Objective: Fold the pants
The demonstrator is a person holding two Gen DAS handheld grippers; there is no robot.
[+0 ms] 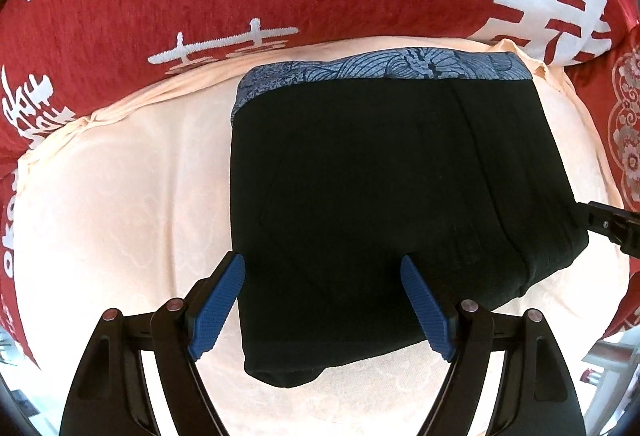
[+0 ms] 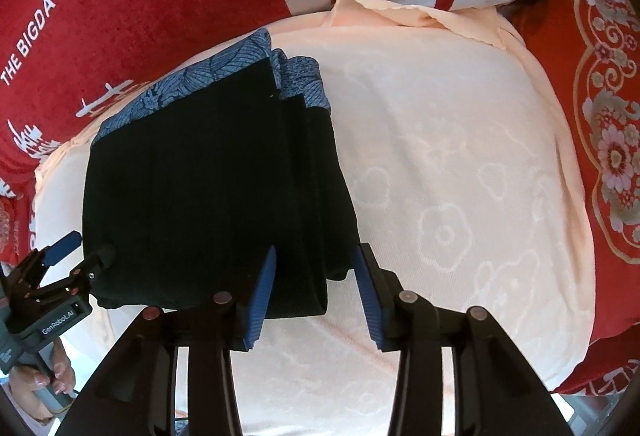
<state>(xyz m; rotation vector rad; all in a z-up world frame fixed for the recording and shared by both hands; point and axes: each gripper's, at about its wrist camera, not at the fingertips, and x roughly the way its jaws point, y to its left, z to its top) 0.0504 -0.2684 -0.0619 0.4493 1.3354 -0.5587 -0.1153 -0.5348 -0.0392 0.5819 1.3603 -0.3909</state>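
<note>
Both grippers, left and right, are spread over the folded pants at lower centre; next they need one closing fold.

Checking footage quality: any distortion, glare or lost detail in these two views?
Left wrist: strong fisheye bowing with dark corners; the pants are near-featureless black, the cloth nearly washed out. Right wrist: same bowing, sharp focus; the pants' folds are barely readable.
</note>
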